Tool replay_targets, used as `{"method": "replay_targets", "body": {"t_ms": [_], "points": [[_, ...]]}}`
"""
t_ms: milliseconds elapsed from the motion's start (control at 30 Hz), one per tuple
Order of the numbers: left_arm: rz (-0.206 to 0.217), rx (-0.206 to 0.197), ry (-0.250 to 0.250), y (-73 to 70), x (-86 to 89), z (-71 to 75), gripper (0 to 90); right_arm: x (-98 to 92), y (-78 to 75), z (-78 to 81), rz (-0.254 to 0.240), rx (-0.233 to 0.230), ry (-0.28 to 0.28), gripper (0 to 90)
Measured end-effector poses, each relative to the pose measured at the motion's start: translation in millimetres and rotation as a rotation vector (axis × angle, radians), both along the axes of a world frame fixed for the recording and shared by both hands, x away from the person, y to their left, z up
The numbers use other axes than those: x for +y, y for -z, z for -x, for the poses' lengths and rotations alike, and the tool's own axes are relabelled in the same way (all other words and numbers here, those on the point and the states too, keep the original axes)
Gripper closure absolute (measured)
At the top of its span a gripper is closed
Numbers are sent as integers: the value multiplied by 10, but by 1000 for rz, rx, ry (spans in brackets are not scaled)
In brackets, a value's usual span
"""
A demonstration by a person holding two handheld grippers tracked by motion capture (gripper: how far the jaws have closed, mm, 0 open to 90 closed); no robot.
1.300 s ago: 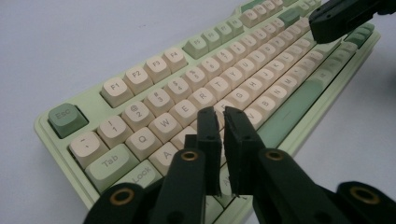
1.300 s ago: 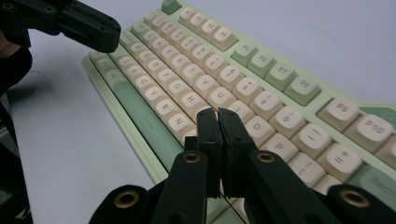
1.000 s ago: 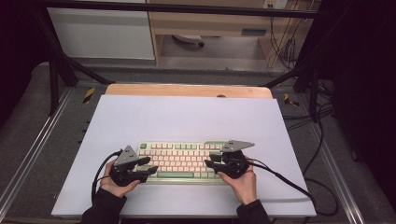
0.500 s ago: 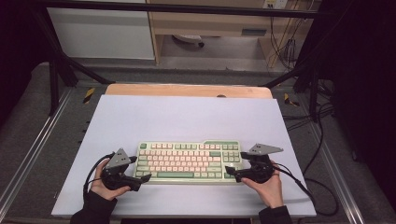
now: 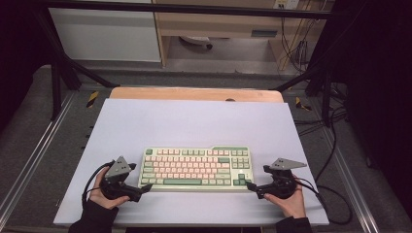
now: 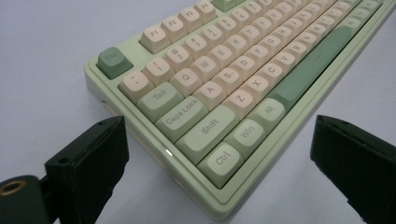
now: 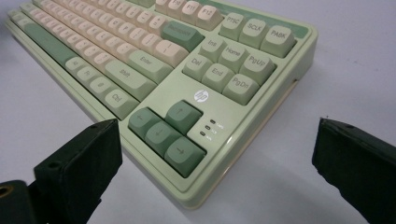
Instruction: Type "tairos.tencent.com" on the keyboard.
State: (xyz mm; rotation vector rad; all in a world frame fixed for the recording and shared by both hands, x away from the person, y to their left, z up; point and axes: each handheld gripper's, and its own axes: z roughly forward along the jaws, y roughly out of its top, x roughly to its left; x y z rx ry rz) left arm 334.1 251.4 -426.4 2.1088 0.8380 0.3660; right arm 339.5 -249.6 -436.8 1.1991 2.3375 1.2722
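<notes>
A pale green keyboard (image 5: 195, 168) with cream and green keys lies flat on the white mat (image 5: 194, 121). My left gripper (image 5: 141, 190) sits at the keyboard's near left corner (image 6: 205, 196), open, its jaws having just been opening; the corner lies between them untouched. My right gripper (image 5: 249, 186) is at the near right corner (image 7: 187, 186), by the arrow keys (image 7: 164, 132). It is open too, its jaws also having just been opening, with the pads clear of the case.
The mat covers a wooden table (image 5: 194, 93) inside a black frame (image 5: 58, 77). Cables (image 5: 335, 204) trail off the right edge. A cabinet (image 5: 104, 34) stands on the floor beyond the table.
Both hands have drawn outward off the keyboard's ends, the right one farther. Both grippers' jaws have spread open. The keyboard lies where it was set.
</notes>
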Motion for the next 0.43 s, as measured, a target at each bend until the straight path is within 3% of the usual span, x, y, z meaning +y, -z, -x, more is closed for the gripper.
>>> {"method": "replay_targets", "body": {"t_ms": [433], "points": [[0, 7, -5, 50, 33, -4, 49, 2, 7, 35, 12, 9, -22, 5]]}}
